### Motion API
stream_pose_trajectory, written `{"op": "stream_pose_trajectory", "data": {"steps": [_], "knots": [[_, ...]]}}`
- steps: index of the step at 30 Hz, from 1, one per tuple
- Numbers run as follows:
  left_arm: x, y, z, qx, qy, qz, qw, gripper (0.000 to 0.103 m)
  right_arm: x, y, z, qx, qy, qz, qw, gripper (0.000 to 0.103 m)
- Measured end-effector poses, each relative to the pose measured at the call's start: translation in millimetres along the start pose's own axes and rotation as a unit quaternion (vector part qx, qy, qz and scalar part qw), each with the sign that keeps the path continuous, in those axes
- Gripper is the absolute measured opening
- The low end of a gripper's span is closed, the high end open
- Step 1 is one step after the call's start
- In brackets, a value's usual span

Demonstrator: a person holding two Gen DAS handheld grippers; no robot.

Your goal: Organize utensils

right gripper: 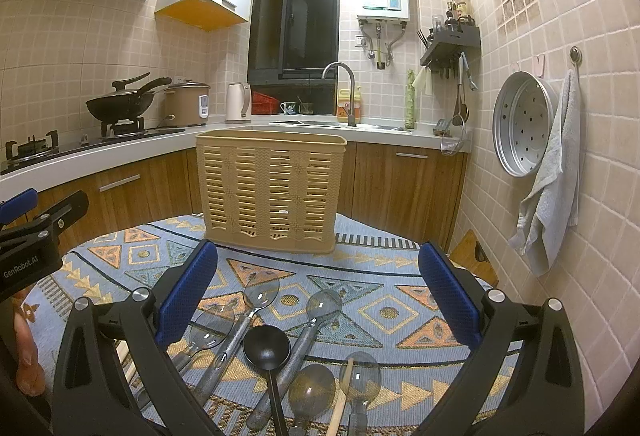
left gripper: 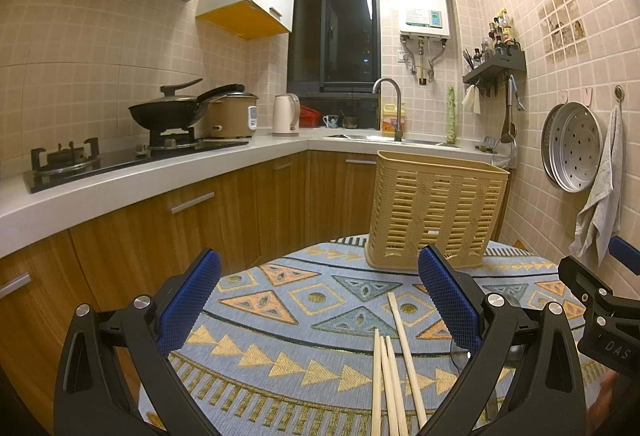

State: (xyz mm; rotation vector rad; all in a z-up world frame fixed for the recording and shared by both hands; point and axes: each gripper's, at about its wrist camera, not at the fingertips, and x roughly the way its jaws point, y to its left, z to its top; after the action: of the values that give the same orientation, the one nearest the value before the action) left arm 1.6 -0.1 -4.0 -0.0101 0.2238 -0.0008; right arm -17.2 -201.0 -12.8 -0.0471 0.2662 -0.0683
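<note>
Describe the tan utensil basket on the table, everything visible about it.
The utensil basket is a tall, rectangular, tan holder that looks like plastic, with rows of horizontal slots and woven-pattern columns, a smooth rim and a wavy-edged base. It stands upright at the far side of the patterned tablecloth, beyond the spoons. Nothing shows above its rim. Neither pair of tongs touches it.

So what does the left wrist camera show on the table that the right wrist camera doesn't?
Only the left wrist view clearly shows the wooden chopsticks lying between the open left gripper. Only the right wrist view shows the clear spoons and the black ladle below the open right gripper. Both show the beige slatted utensil basket upright on the patterned tablecloth.
</note>
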Motion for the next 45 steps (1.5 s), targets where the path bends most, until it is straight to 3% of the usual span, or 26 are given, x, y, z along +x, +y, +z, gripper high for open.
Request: {"op": "stream_pose_trajectory", "data": {"steps": [11,14,19,23,27,31,35,37,41,43,45], "knots": [[2.1,-3.4,-1.8,0.004,0.000,0.000,1.0000,0.096,5.7,-2.5,-0.5,0.007,0.017,-0.014,1.000,0.097],[0.6,-2.0,-2.8,0.001,0.003,-0.001,1.0000,0.096,13.8,-3.8,-0.6,0.010,0.044,-0.040,0.998,0.097],[10.7,5.6,-3.3,-0.021,0.025,-0.021,0.9992,0.096,28.1,-4.6,-2.8,0.008,0.096,-0.040,0.995,0.097],[26.4,22.1,-4.2,-0.063,0.061,-0.035,0.9955,0.094,31.6,-6.1,-2.3,0.021,0.124,-0.032,0.992,0.097],[55.0,26.5,-10.7,-0.062,0.132,-0.073,0.9866,0.077,48.7,-11.4,4.1,0.014,0.191,-0.012,0.981,0.097],[93.4,7.6,-17.6,-0.016,0.253,-0.115,0.9606,0.065,76.3,-32.4,11.7,0.053,0.272,0.027,0.960,0.095],[124.4,-11.1,-19.6,-0.005,0.331,-0.170,0.9283,0.056,103.4,-44.1,20.1,0.078,0.333,0.051,0.938,0.076],[135.5,-20.3,-16.7,-0.006,0.361,-0.192,0.9127,0.051,120.3,-46.0,21.4,0.082,0.369,0.066,0.924,0.068],[153.3,-36.5,-16.5,-0.001,0.396,-0.210,0.8938,0.038,146.9,-43.2,12.9,0.106,0.441,0.103,0.885,0.046],[166.4,-41.6,-19.5,-0.002,0.421,-0.210,0.8824,0.034,156.5,-43.1,8.7,0.119,0.468,0.108,0.869,0.043],[175.4,-48.5,-20.7,0.003,0.434,-0.209,0.8764,0.032,163.0,-41.7,5.9,0.120,0.481,0.096,0.863,0.043]]}}
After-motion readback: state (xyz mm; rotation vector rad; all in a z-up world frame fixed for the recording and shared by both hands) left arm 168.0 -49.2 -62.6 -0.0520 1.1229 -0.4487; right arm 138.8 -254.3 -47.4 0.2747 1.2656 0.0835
